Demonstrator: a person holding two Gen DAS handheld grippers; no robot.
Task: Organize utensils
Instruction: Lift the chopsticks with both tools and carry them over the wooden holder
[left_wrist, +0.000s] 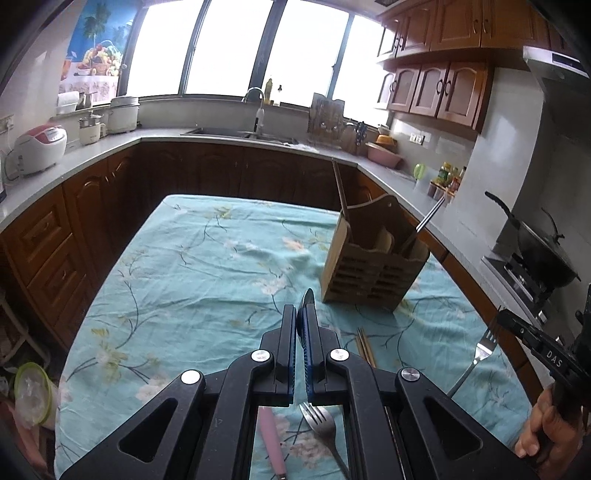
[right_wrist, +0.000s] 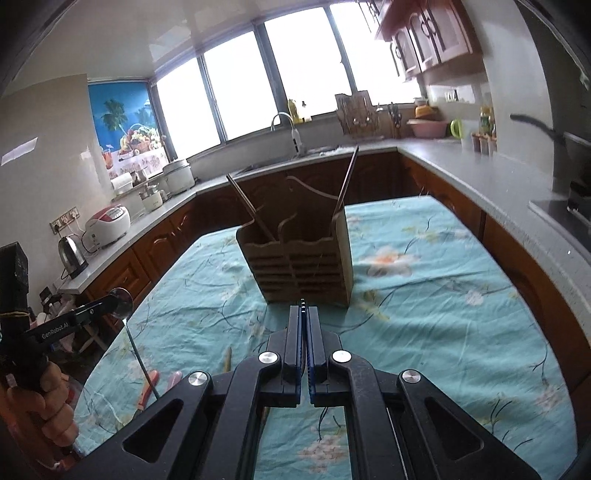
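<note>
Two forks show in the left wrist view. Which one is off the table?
The fork at the right edge, clamped in the right gripper, handle hanging; the other fork lies on the cloth.

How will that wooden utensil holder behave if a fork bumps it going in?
The wooden utensil holder looks stiff and probably light, with thin slotted walls. It stands tall on a wrinkled tablecloth, so a sideways knock may slide or tip it.

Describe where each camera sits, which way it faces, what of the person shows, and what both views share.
Left wrist: on the left gripper, facing the holder across the table; the right hand shows, with a fork.
Right wrist: on the right gripper, facing the holder; the left hand shows, with a spoon.
Shared: holder, table, sink.
</note>
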